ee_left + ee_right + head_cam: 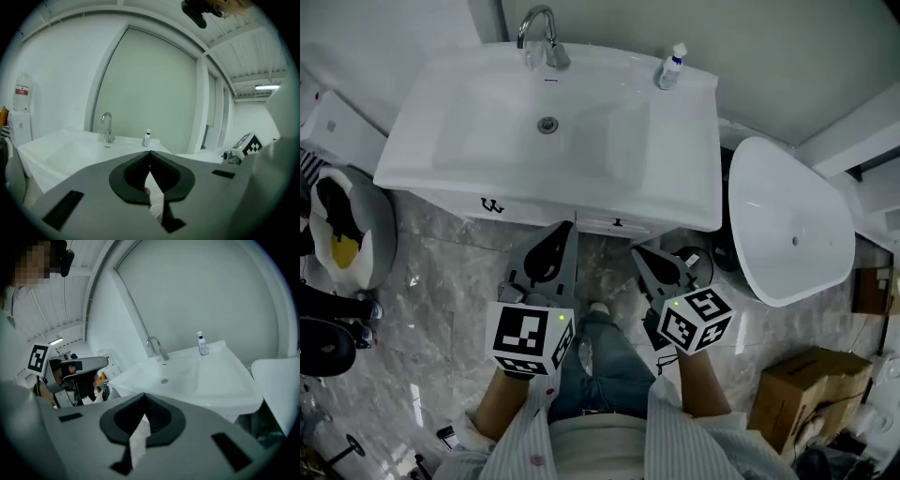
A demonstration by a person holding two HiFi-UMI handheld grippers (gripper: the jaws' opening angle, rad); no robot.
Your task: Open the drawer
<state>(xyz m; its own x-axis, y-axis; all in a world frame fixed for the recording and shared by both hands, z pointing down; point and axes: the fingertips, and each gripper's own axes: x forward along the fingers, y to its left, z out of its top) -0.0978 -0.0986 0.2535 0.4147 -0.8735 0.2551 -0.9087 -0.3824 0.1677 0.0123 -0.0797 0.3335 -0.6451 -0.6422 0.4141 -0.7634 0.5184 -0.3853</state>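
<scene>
Drawer (617, 225): closed, white front tucked right under the basin's front edge, small dark handle (618, 222) showing.
Left hand-held gripper (565, 231) (149, 152): clenched, tips together, nothing between them, pointing at the cabinet front left of that handle. Contact can't be told.
Right hand-held gripper (638, 252) (143, 395): clenched too, nothing held, tips just below and right of the handle.
Basin (450, 141): white, faucet (539, 36) at the back, small bottle (672, 67) on the back right corner.
Floor (441, 281): grey marble, oval white fixture (787, 225) at right, cardboard box (811, 384) below it in the head view.
</scene>
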